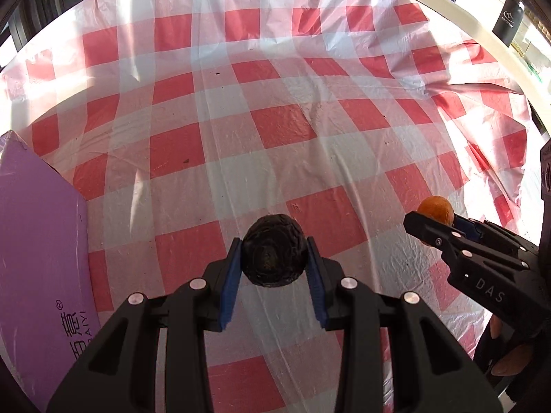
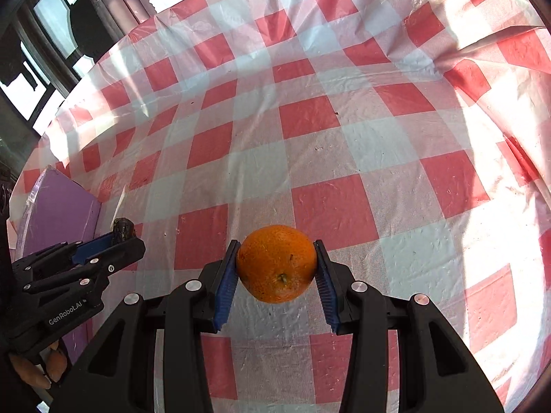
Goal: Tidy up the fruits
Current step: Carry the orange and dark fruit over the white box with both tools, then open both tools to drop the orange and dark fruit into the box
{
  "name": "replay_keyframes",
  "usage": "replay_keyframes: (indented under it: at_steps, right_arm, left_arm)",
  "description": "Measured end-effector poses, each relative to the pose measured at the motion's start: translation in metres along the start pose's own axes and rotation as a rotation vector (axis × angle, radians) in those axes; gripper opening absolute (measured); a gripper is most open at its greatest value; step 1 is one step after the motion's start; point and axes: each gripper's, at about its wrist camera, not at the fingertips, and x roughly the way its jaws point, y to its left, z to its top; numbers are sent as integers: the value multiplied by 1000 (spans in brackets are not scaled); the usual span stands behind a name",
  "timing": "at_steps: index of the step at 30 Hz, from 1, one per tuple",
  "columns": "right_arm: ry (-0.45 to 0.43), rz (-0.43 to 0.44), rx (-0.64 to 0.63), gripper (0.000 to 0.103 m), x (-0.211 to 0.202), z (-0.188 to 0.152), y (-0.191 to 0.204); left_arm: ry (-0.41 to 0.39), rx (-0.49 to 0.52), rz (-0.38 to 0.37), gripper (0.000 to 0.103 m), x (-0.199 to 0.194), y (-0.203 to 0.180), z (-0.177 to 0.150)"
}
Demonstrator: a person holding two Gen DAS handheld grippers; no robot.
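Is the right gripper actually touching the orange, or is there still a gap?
Touching. The right wrist view shows the right gripper with both blue pads pressed against opposite sides of the orange, no gap visible, and the fruit held above the checkered tablecloth.

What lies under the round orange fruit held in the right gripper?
The red-and-white checked plastic tablecloth lies beneath the orange fruit, clamped by the right gripper. The patch directly below is hidden.

bright sunlit glare on tablecloth (image 2: pixel 499 206), fisheye-warped edges.

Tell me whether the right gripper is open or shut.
Shut on the orange: the right gripper has both blue pads pressed against the fruit's sides.
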Motion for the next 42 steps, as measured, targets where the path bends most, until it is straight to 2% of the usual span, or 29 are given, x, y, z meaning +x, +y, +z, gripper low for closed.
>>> replay_keyframes:
  at_steps: [7,11,16,24,32,35,42]
  right_arm:
    - [-18,-25,13,42,-30,-22,19]
    - [-41,-28,26,42,-44,-30,33]
    - [-66,-40,16,42,-59,-40,56]
    - [-97,9,-87,42,-70,-50,124]
    - [-115,101,-220,42,-70,-47,204]
    - [-113,145,-272,42,-69,-46,236]
    - [-93,217,-498,42,-60,-58,314]
  left_arm:
    - [1,61,-49,36,-38,2,-26]
    - [-32,121,-71,36,-63,4,-33]
    - [-87,143,-85,36,-88,18,-35]
    - [-165,90,-62,36,-125,71,-42]
    - [-201,-18,13,36,-152,154,-67]
    - [-198,-74,47,36,-157,187,-77]
    - [-142,-210,121,36,-159,250,-106]
